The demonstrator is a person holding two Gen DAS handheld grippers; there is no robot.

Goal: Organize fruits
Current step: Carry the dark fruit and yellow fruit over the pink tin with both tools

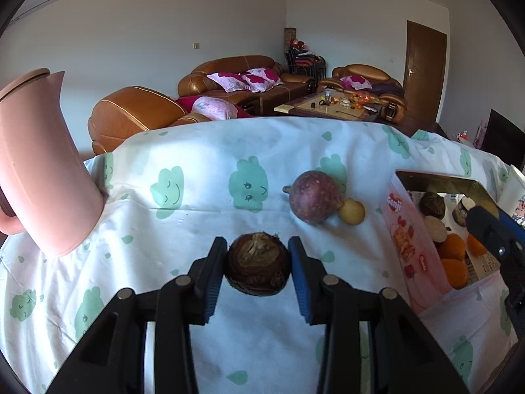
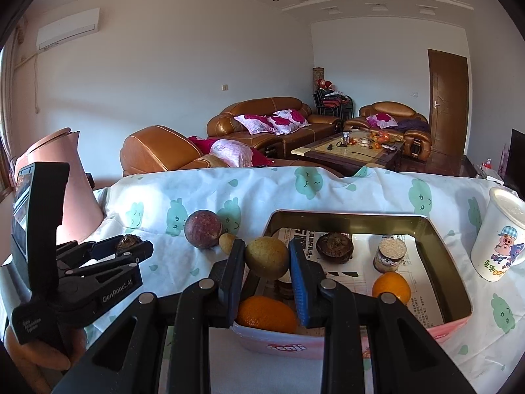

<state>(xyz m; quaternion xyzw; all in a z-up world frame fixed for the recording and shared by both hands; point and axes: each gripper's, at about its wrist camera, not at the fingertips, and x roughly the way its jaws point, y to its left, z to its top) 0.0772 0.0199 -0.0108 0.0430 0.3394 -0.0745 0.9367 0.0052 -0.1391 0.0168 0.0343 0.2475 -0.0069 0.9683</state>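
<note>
My left gripper (image 1: 257,262) is shut on a dark brown water chestnut (image 1: 258,264) just above the tablecloth; it also shows in the right wrist view (image 2: 128,246). My right gripper (image 2: 266,259) is shut on a yellow-green round fruit (image 2: 266,256), held over the near left part of the pink box (image 2: 295,349). The box holds oranges (image 2: 391,287), a brown water chestnut (image 2: 334,246) and a small jar (image 2: 389,257). A purple passion fruit (image 1: 311,196) and a small yellow fruit (image 1: 351,211) lie on the cloth left of the box (image 1: 403,229).
A pink jug (image 1: 39,170) stands at the table's left edge. A white mug (image 2: 498,241) with a cartoon print stands right of the box. The table carries a white cloth (image 1: 197,164) with green prints. Sofas and a coffee table stand beyond.
</note>
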